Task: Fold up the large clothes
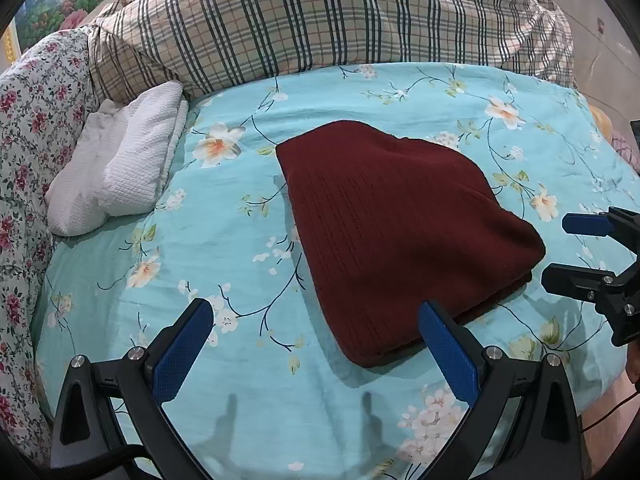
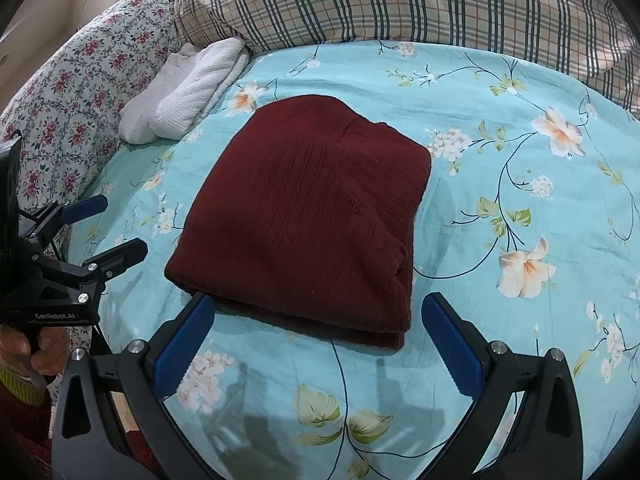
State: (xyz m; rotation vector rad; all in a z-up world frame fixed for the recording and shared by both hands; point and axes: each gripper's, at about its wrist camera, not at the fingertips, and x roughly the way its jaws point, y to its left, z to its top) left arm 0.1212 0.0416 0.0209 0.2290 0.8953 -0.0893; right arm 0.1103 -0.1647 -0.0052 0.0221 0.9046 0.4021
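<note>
Both the left gripper and the right gripper have their fingers spread wide and hold nothing — just ahead of them a folded dark red sweater lies on the blue flowered sheet, with a white towel and plaid quilt beyond.

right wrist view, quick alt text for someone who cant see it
A dark red knit garment lies folded into a compact stack on a light blue floral bedsheet. The open right gripper is at its near edge, gripping nothing, with the left gripper at the frame's left.
</note>
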